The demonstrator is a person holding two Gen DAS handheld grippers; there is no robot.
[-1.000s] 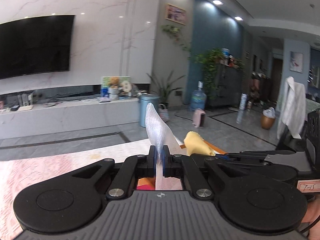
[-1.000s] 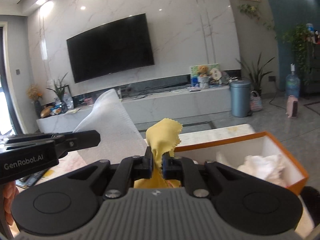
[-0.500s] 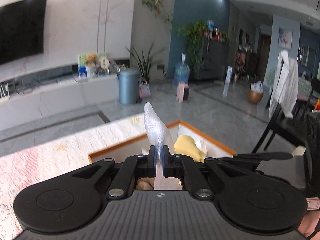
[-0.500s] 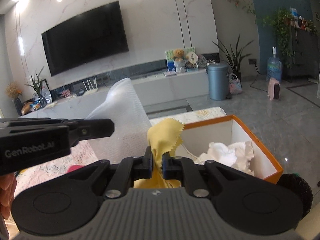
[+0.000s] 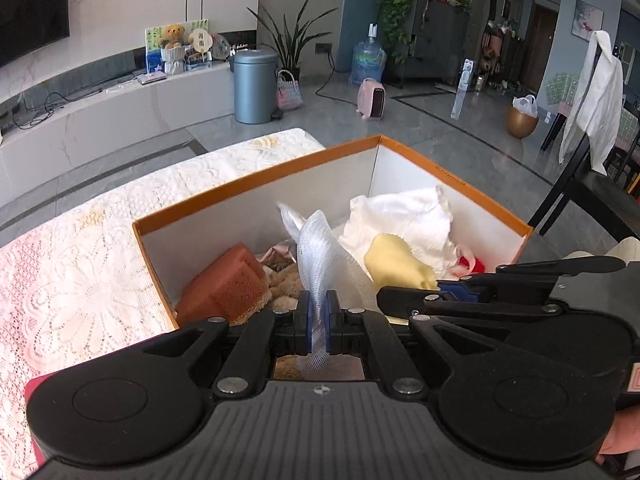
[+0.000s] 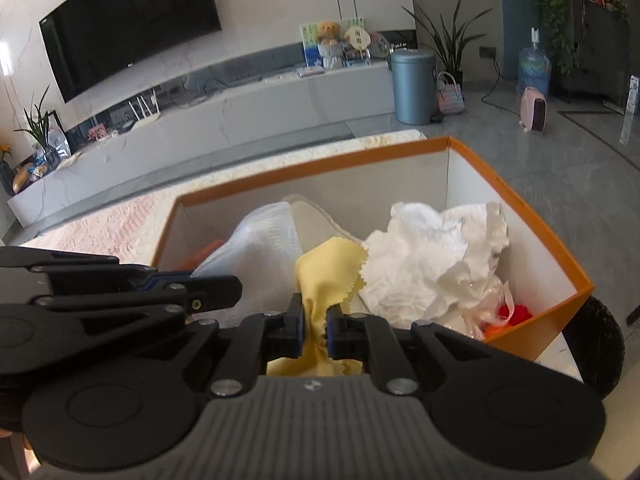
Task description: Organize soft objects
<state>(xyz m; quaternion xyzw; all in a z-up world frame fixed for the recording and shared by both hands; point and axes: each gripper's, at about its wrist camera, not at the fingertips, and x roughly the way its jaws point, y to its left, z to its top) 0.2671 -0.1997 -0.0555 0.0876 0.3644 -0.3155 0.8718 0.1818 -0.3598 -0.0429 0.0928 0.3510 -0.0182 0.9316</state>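
Observation:
My left gripper (image 5: 318,312) is shut on a white mesh cloth (image 5: 320,252) and holds it over the near side of an orange-rimmed box (image 5: 256,174). My right gripper (image 6: 314,326) is shut on a yellow cloth (image 6: 326,268), also over the box (image 6: 320,160). The mesh cloth (image 6: 264,232) and left gripper show at the left of the right wrist view. The yellow cloth (image 5: 396,258) shows in the left wrist view. Inside the box lie an orange sponge (image 5: 228,284), crumpled white paper (image 6: 436,248), a red item (image 6: 514,314) and a brown plush (image 5: 284,284).
The box stands on a table with a lace cloth (image 5: 72,256). A pink-red object (image 5: 34,390) lies at the near left. Beyond are a TV bench (image 6: 224,108), a blue bin (image 5: 254,86) and a black chair (image 5: 592,188) at the right.
Both grippers have tilted down and moved forward over the box with their cloths. The box interior now fills the view; both cloths hang lower into it.

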